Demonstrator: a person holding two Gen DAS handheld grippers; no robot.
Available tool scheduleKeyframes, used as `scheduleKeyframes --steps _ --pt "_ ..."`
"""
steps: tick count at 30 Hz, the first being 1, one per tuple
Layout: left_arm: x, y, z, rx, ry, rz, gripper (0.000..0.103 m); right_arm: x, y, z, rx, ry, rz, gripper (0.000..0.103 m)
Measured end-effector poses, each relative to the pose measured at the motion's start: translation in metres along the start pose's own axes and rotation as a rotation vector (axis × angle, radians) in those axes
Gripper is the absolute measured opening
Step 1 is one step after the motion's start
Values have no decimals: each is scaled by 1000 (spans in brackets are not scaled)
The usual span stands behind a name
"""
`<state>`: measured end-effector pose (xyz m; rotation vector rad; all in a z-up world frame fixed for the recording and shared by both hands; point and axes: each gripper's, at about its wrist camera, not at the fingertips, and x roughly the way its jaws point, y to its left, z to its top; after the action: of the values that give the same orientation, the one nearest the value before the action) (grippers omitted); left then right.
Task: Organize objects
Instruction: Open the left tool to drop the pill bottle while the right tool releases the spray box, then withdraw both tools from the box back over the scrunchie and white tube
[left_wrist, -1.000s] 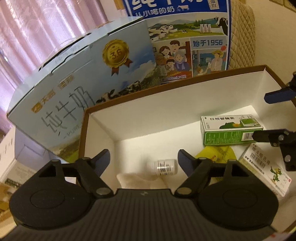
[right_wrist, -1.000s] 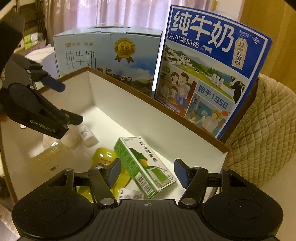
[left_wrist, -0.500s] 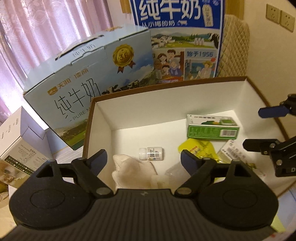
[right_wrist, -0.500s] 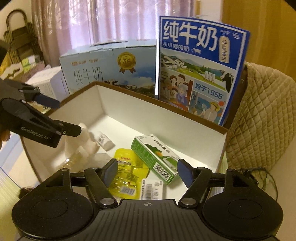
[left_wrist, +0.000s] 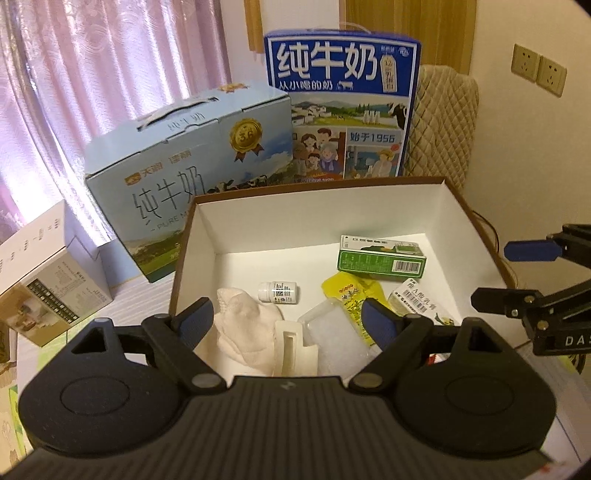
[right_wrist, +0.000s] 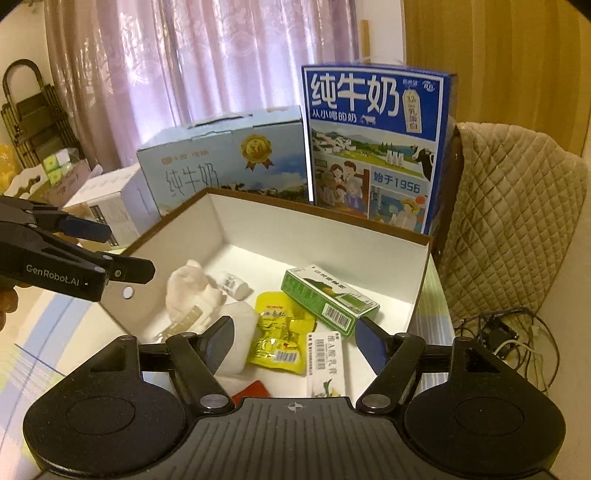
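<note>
**Both grippers above the box, jaws apart and empty**

The left gripper (left_wrist: 286, 317) hangs over the near-left part of the open white box (left_wrist: 369, 206), its jaws spread wide with nothing between the pads. The right gripper (right_wrist: 295, 339) hangs over the near-right part, jaws likewise apart and empty. Each shows in the other's view at the side edge, apart from the box walls.

Everything sorted lies on the box floor. A crumpled white cloth (left_wrist: 243, 328) sits near the left wall, with a small white bottle (left_wrist: 279, 291) on its side just beyond it. A cream plastic piece (left_wrist: 291, 347) and a clear packet (left_wrist: 334, 332) lie close to the near wall. A yellow sachet (left_wrist: 351, 291) is in the middle, a green medicine box (left_wrist: 382, 254) towards the back right, and a white carton with green print (left_wrist: 417, 301) beside the right wall. The back third of the floor, along the far wall, is bare.

Outside, a pale blue milk carton (left_wrist: 184, 177) stands against the box's back-left corner and a dark blue milk carton (left_wrist: 343, 110) rises upright behind the far wall. A small white box (left_wrist: 44, 273) stands apart to the left. A quilted chair back (right_wrist: 517, 221) stands close beside the right wall, with tangled cables (right_wrist: 506, 332) below it.
</note>
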<state>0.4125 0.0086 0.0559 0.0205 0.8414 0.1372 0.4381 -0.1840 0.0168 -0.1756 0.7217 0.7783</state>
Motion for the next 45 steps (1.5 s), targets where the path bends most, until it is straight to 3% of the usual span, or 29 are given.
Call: scheduleKeyframes --steps 12,21,33,45 --pt "-60 -6 -33 -46 -35 -8 85 -50 24 -24 64 -46 15 71" --pt "-96 -8 -77 -82 -21 13 90 -80 47 -56 115 -44 47 71" --pt "-120 -12 -142 -158 50 13 97 -91 76 -104 140 52 65 71" --pt "-138 -15 -182 -157 67 70 102 -87 95 -140 114 132 70 71"
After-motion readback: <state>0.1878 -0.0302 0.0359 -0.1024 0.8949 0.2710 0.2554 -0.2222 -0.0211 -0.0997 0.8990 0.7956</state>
